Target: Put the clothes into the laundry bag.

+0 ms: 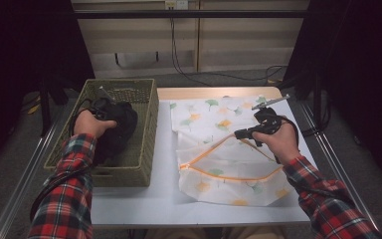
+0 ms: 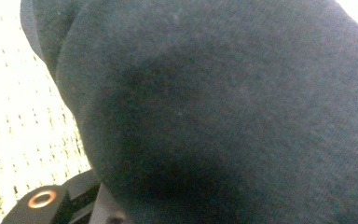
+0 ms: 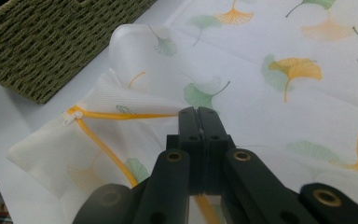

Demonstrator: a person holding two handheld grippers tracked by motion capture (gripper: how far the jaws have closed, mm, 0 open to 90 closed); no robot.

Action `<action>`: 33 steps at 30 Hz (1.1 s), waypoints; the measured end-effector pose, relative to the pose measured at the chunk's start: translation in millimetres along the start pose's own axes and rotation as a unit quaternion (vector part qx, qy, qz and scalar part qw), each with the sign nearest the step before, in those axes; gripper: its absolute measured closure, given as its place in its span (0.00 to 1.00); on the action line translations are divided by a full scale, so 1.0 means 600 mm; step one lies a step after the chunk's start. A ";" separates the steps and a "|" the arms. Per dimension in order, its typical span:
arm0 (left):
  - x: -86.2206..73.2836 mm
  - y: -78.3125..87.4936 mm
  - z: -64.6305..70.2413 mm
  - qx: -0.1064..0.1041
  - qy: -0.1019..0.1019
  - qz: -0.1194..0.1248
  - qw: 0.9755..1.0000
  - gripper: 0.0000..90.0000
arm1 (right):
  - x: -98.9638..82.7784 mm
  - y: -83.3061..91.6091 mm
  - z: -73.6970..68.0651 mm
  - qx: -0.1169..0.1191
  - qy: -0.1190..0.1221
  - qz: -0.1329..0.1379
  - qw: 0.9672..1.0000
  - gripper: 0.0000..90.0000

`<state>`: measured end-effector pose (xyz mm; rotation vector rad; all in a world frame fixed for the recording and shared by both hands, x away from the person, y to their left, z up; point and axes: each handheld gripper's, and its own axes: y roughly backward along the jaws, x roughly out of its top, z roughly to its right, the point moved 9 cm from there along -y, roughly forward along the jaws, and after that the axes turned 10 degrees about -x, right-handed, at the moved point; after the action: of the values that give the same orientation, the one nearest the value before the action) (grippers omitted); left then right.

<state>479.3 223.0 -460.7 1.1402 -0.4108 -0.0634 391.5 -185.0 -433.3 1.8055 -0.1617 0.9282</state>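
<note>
Here, dark cloth (image 2: 223,107) fills left fingers (image 2: 42,200).

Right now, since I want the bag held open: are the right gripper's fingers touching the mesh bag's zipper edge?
Touching. In the right gripper view the right gripper is shut on the orange zipper edge of the mesh bag, lifting it.

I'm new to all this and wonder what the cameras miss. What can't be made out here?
- Left gripper, high view: its jaws are buried in the dark garment, so the grip itself is hidden.
- Left gripper view: the blurred dark garment covers the jaw tips and most of the woven basket.
- Right gripper, right gripper view: its jaws are shut on the mesh laundry bag, whose inside is hidden.
</note>
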 end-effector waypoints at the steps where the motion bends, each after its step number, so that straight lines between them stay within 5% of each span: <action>1: 0.002 0.005 0.005 -0.003 -0.001 0.003 1.000 0.67 | 0.000 0.000 0.000 -0.002 0.000 -0.001 1.000 1.00; 14: 0.013 0.057 0.039 -0.018 -0.037 -0.006 0.999 0.67 | 0.001 0.000 -0.003 0.000 0.001 0.000 1.000 1.00; 18: 0.015 0.067 0.054 -0.045 -0.032 -0.004 0.998 0.67 | 0.000 -0.001 -0.002 -0.002 0.002 -0.005 1.000 1.00; 24: 0.019 0.080 0.073 -0.049 -0.051 -0.011 0.997 0.67 | 0.001 -0.002 -0.002 -0.003 0.003 -0.005 1.000 1.00; 33: 0.026 0.096 0.117 -0.069 -0.091 -0.021 0.993 0.67 | 0.002 -0.003 -0.003 -0.004 0.002 -0.007 1.000 1.00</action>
<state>459.9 182.7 -380.2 1.0092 -0.5360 -0.2301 392.5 -182.3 -433.7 1.7953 -0.1492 0.9191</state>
